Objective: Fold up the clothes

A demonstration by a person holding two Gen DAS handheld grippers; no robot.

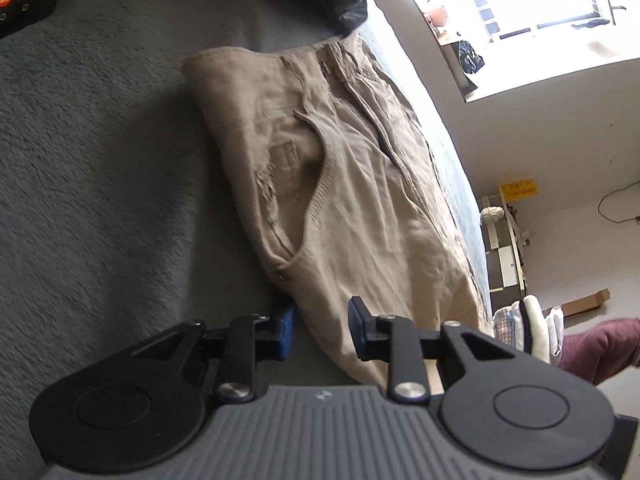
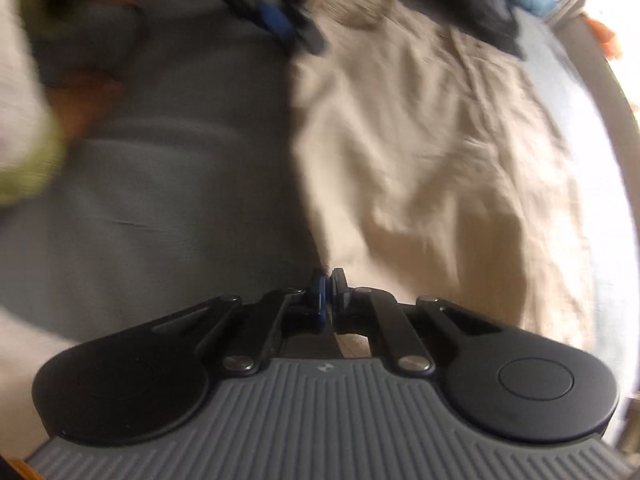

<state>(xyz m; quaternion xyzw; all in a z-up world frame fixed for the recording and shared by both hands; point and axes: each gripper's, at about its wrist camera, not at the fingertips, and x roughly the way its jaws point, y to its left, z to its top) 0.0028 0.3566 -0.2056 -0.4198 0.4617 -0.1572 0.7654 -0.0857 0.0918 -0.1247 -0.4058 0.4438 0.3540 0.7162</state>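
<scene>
The beige trousers (image 1: 352, 184) lie folded on a grey blanket (image 1: 100, 184), running away from the left gripper (image 1: 322, 330). Its fingers (image 1: 286, 330) stand spread, one on either side of the garment's near edge, and the pads do not visibly press the cloth. In the blurred right wrist view the right gripper (image 2: 329, 286) has its fingers pressed together at the near left edge of the trousers (image 2: 432, 160); whether cloth is pinched cannot be told.

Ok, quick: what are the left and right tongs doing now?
Left tongs: part open, edge of the beige trousers between the pads, not pinched.
Right tongs: shut at the trousers' edge; a grip cannot be told.
</scene>
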